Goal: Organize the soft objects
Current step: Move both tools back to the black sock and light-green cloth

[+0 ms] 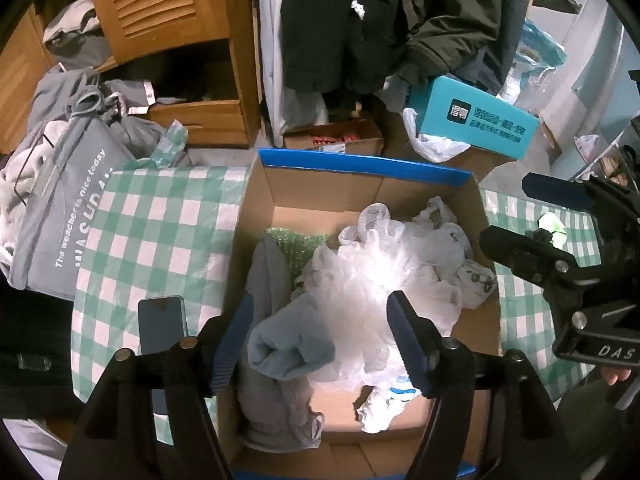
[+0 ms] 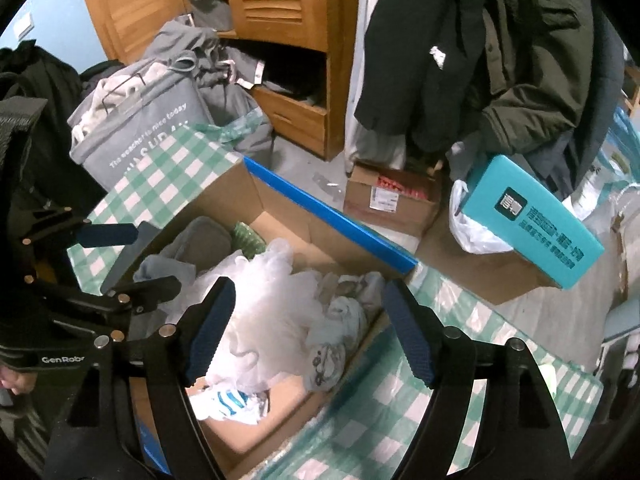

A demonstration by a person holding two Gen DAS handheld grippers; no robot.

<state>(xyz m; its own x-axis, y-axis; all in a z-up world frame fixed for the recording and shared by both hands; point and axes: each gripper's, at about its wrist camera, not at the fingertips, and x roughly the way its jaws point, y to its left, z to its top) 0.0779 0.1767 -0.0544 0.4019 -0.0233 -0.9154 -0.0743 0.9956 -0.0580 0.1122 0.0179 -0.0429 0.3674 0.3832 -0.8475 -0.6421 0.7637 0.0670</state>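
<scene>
**Checked cloth, one box, both grippers spread**

Green-and-white checked tablecloth carries one open cardboard box. Inside I count one white mesh puff, one grey cloth, several crumpled white plastic bags. Left gripper hangs spread over the puff, pinching nothing; right gripper likewise spread, empty. One teal box and a wooden cabinet stand beyond. Only the left view shows one phone.

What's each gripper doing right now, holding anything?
Left gripper: open, holding nothing, above the cardboard box.
Right gripper: open, holding nothing, over the same box.
</scene>
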